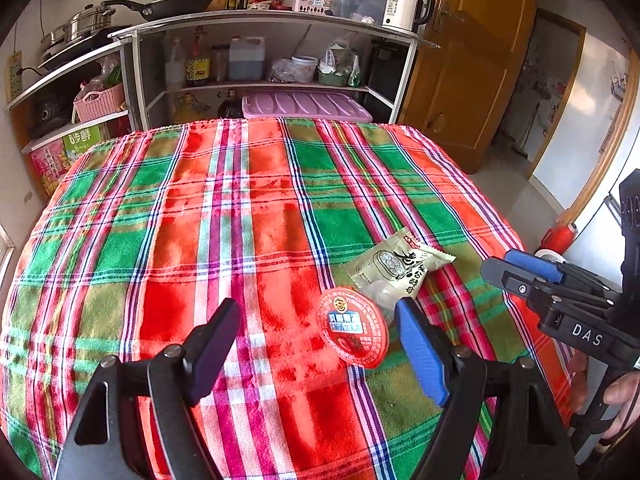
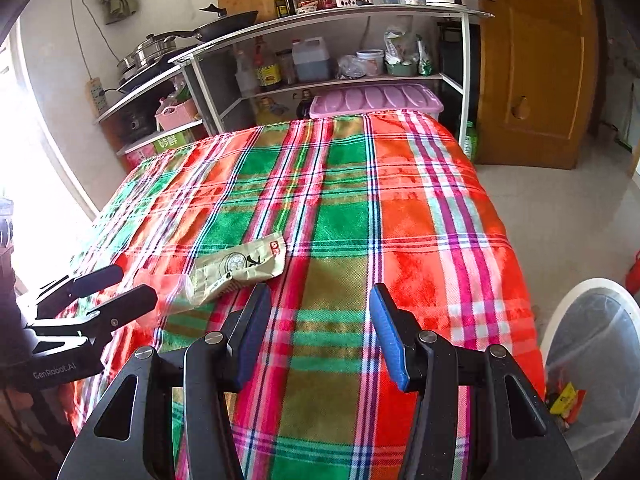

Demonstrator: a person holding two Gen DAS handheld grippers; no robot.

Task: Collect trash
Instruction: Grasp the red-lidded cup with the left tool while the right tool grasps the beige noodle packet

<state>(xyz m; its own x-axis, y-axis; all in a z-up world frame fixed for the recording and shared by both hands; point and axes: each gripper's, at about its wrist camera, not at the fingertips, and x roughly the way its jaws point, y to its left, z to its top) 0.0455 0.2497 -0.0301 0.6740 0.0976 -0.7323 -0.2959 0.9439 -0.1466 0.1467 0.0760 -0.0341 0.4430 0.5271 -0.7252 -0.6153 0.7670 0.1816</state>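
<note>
So the tabletop (image 1: 168, 208) is covered in a loud red-green plaid cloth, and the trash sits in the lower right part of the left wrist view. There's a round red jelly cup lid (image 1: 353, 327) lying flat, just above the gap in the left gripper (image 1: 316, 348), which has its jaws spread apart with nothing between them. Just beside the lid, up and to the right, a crumpled clear plastic cup (image 1: 380, 294) and a pale green snack wrapper (image 1: 398, 262) are lying together, the wrapper partly over the cup.

The right gripper (image 2: 316, 332) fills the bottom of its own view, jaws also released and holding nothing, just plaid cloth showing between them. From that side the wrapper (image 2: 240, 266) is left of centre.

At the lower right edge of the right wrist view there's a white trash bin (image 2: 576, 300) with a clear liner and some colourful scraps inside. A metal shelf rack (image 1: 256, 24) full of bottles and pans stands across the top.
</note>
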